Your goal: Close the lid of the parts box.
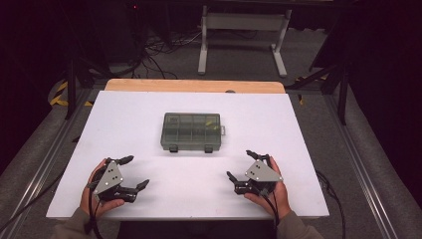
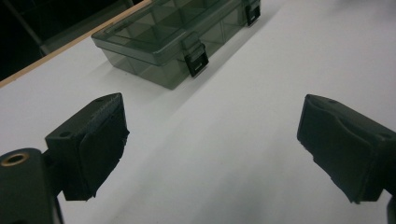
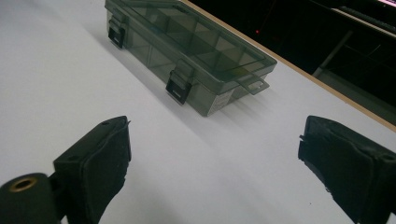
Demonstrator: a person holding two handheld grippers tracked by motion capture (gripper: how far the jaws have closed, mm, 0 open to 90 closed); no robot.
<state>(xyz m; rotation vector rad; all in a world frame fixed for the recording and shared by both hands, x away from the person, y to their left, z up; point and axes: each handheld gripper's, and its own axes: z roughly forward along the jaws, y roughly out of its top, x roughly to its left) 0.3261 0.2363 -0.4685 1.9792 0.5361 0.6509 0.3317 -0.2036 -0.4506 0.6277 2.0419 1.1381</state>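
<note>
High view first: we see the compartment box (image 1: pixel 191 131) lying mid-table on the white tabletop (image 1: pixel 149 104), well ahead of and between our left gripper (image 1: pixel 133 172) and right gripper (image 1: pixel 240 164). Both have their jaws spread wide and grasp nothing. The box's long axis runs left to right, with its two black latches (image 1: pixel 173 148) facing us.

Left gripper view: we look between the wide-apart black pads (image 2: pixel 100 144) at the box (image 2: pixel 159 42), lying ahead and to the left, one latch (image 2: pixel 197 61) toward us.

Right gripper view: the box (image 3: pixel 187 46) sits ahead, slanting away; it is smoky translucent plastic, lid closed, divided into compartments, with a small handle tab (image 3: pixel 252 85) at its end.
</note>
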